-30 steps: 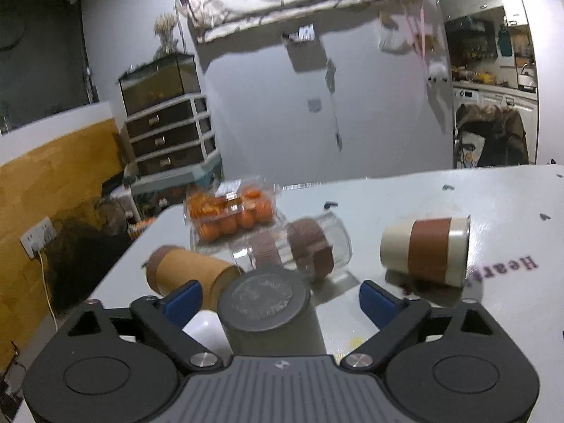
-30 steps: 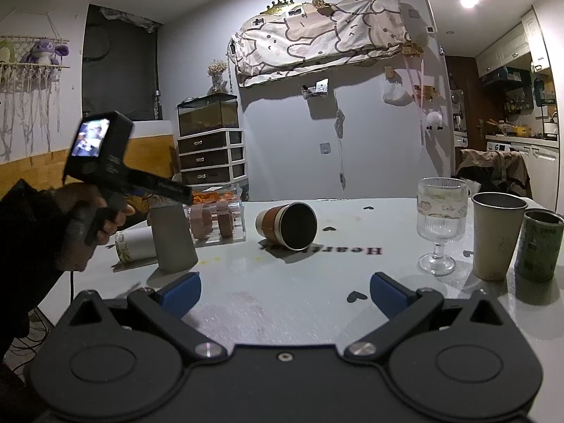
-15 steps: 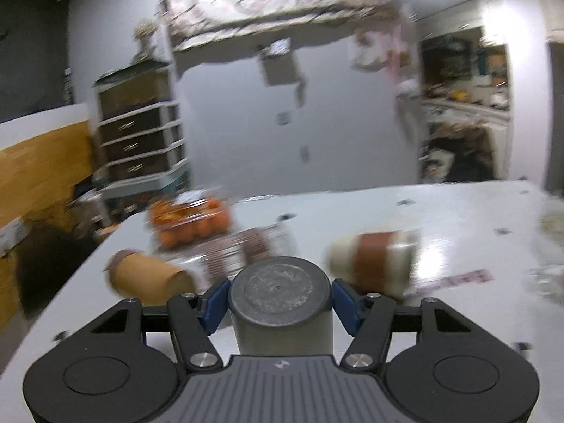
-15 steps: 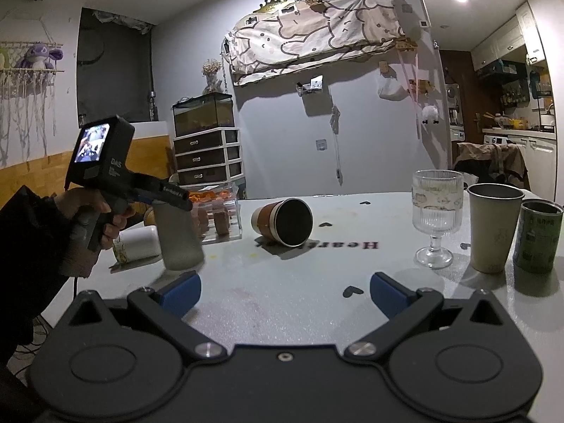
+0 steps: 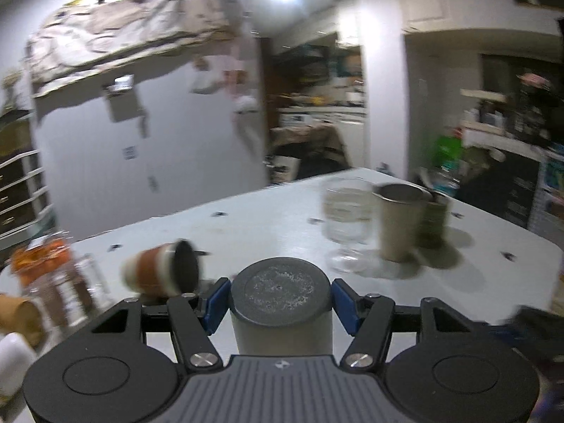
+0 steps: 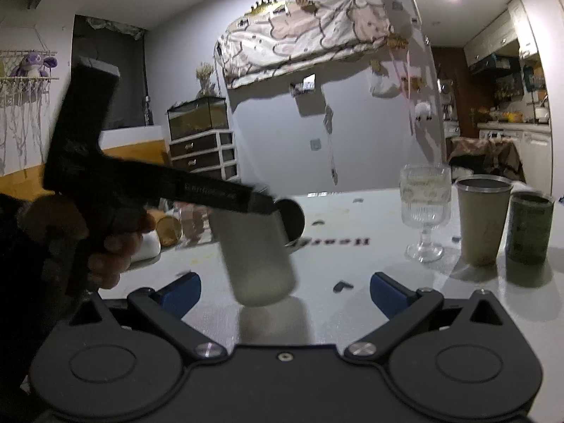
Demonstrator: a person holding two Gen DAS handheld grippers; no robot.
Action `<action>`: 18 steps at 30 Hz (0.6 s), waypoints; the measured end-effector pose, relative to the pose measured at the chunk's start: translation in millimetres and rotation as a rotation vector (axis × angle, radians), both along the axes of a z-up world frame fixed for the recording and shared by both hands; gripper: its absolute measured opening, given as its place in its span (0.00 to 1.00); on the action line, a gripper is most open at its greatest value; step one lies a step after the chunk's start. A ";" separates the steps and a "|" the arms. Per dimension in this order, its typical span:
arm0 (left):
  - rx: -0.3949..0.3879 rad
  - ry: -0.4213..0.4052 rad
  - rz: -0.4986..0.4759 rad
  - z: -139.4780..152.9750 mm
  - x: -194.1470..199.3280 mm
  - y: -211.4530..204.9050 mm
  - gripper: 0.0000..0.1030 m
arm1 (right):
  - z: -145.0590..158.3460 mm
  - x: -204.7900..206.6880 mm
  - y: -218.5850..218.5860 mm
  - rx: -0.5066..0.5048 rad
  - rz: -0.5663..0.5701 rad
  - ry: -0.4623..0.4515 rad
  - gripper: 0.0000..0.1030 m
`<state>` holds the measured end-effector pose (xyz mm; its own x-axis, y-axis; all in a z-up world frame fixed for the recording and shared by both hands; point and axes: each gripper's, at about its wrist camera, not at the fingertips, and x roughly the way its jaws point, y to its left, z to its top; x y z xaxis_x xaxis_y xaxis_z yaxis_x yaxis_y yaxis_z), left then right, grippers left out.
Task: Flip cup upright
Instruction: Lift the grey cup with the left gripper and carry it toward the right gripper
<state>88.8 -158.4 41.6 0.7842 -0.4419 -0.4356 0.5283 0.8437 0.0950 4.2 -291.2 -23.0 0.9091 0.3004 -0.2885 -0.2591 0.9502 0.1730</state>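
Note:
My left gripper (image 5: 280, 299) is shut on a grey cup (image 5: 281, 308) that is upside down, its base facing the camera. In the right wrist view the same grey cup (image 6: 255, 257) hangs from the left gripper (image 6: 261, 208), lifted off the white table (image 6: 352, 282) and slightly tilted, mouth down. My right gripper (image 6: 283, 290) is open and empty, low over the table's near edge, with the cup just in front of it. A cream and brown cup (image 5: 160, 271) lies on its side on the table.
A stemmed glass (image 6: 424, 216), a beige tumbler (image 6: 483, 220) and a green cup (image 6: 528, 227) stand upright at the right. A paper cup (image 6: 169, 229) and a clear box (image 5: 70, 282) of snacks lie at the left. The person's hand (image 6: 112, 246) holds the left gripper.
My left gripper closed on the grey cup, lifted it off the table and swung it right, towards the right gripper. The right gripper stayed open and nearly still.

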 end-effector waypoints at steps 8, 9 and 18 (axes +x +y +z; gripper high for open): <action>0.012 0.059 -0.011 -13.6 -1.9 -9.3 0.61 | -18.6 11.4 4.0 -0.037 -0.032 0.097 0.95; 0.013 0.058 -0.012 -13.4 -1.3 -9.5 0.61 | -19.6 10.1 5.5 -0.039 -0.019 0.102 0.84; 0.015 0.054 -0.021 -13.0 0.2 -10.9 0.61 | -33.5 31.6 31.8 -0.020 0.135 0.200 0.29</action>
<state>89.0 -169.4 28.6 0.7501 -0.4512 -0.4835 0.5503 0.8313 0.0781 35.8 -259.5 -56.5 0.7851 0.4077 -0.4663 -0.3466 0.9131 0.2149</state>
